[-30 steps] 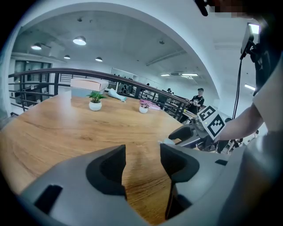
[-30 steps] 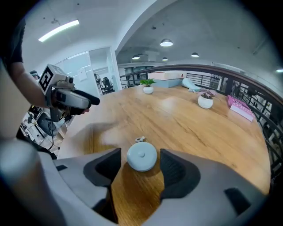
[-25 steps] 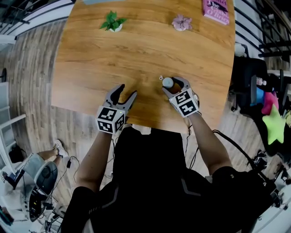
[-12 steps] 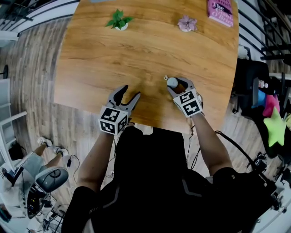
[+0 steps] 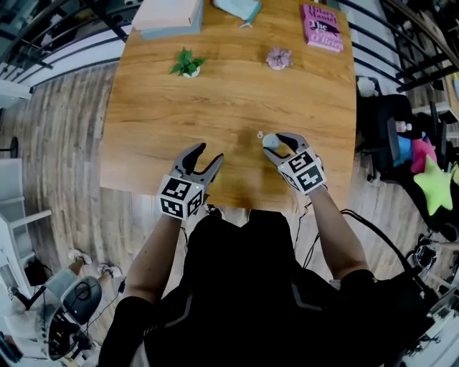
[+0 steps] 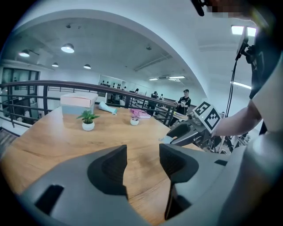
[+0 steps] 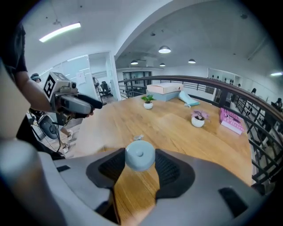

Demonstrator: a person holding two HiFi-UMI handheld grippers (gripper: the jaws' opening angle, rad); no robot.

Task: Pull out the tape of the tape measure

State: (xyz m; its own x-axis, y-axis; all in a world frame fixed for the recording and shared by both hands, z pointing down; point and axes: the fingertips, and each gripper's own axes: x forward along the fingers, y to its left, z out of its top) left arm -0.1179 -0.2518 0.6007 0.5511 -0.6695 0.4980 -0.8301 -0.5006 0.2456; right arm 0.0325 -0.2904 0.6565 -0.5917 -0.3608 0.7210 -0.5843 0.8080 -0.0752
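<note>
The right tongs (image 5: 276, 138) have just been closing on the tape measure (image 5: 270, 141), which sits between their pads. They have lifted it clear of the counter (image 5: 229, 93), where it rested before. The left tongs (image 5: 208, 152), parted with nothing between them, have risen off the counter too. The head view has drawn back, so the counter's far end has come into sight, with a flat box (image 5: 168, 14), a teal object (image 5: 240, 7) and the whole pink book (image 5: 320, 27).
</note>
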